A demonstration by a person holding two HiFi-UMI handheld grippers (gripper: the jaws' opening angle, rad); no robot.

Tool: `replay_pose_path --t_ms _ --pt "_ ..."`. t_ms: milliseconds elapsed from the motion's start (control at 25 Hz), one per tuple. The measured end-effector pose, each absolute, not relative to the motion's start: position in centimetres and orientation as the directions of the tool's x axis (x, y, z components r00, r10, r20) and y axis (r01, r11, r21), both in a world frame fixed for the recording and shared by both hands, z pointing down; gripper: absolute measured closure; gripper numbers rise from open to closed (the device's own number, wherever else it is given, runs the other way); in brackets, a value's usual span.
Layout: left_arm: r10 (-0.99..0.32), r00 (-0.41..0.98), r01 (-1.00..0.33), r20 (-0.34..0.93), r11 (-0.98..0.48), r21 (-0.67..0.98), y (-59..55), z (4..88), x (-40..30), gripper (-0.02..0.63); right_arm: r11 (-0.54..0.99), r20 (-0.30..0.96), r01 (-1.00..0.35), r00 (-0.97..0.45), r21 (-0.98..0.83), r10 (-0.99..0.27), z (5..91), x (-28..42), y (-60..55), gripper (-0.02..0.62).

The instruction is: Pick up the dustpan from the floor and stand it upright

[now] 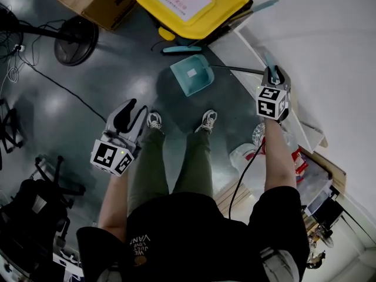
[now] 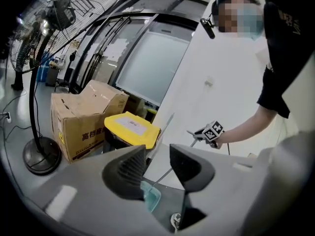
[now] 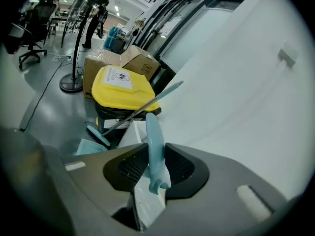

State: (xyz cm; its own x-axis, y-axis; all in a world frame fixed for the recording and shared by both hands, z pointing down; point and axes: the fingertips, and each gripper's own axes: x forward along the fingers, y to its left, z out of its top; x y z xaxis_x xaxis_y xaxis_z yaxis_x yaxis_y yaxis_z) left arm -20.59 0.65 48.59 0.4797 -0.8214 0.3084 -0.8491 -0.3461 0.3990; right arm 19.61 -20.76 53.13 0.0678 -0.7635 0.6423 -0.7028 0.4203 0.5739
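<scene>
The teal dustpan (image 1: 191, 74) has its pan low near the floor, just in front of the person's shoes. Its thin metal rod runs right and up to my right gripper (image 1: 274, 75). In the right gripper view the teal handle grip (image 3: 152, 132) stands upright between the two pads of my right gripper (image 3: 156, 163), and both pads press on it. My left gripper (image 1: 134, 111) hangs at the left above the floor, apart from the dustpan. Its jaws stand open with nothing between them, and the pan (image 2: 150, 198) shows through my left gripper (image 2: 157, 163).
A yellow-lidded bin (image 1: 191, 4) stands beyond the dustpan, with a teal broom (image 1: 182, 49) lying at its foot. A cardboard box (image 1: 97, 2) and a fan base (image 1: 75, 40) are at the upper left. A white wall (image 1: 329, 46) runs along the right. An office chair (image 1: 35, 198) is at the lower left.
</scene>
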Motion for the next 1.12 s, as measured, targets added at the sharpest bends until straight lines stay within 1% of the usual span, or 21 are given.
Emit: replay_pose_path --t_ms 160,440,640,840,1000,1120 --pt "-0.814 0.491 -0.845 0.311 -0.359 0.397 1.0 48.1 -20.7 0.448 0.409 0.638 -0.706 0.079 0.578 -0.766 52.8 19.4 -20.9 0.495" --pt "-0.795 0.521 -0.831 0.31 -0.39 0.396 0.9 47.8 -20.4 0.448 0.444 0.629 -0.644 0.077 0.624 -0.773 52.7 18.9 -21.3 0.495" --pt "-0.784 0.541 -0.821 0.304 -0.413 0.395 0.4 47.6 -19.8 0.448 0.486 0.627 -0.596 0.037 0.638 -0.778 52.9 17.8 -20.7 0.495" --pt "-0.77 0.573 -0.802 0.279 -0.456 0.386 -0.4 46.8 -18.7 0.448 0.554 0.66 -0.572 -0.028 0.605 -0.75 53.3 16.8 -19.1 0.495" --pt "-0.76 0.594 -0.789 0.266 -0.484 0.379 -1.3 45.3 -17.7 0.448 0.582 0.69 -0.58 -0.047 0.57 -0.722 53.8 16.9 -17.1 0.495" --pt "-0.748 0.612 -0.776 0.254 -0.509 0.372 -1.8 44.5 -16.9 0.448 0.573 0.7 -0.616 -0.049 0.54 -0.712 54.3 17.3 -15.7 0.488"
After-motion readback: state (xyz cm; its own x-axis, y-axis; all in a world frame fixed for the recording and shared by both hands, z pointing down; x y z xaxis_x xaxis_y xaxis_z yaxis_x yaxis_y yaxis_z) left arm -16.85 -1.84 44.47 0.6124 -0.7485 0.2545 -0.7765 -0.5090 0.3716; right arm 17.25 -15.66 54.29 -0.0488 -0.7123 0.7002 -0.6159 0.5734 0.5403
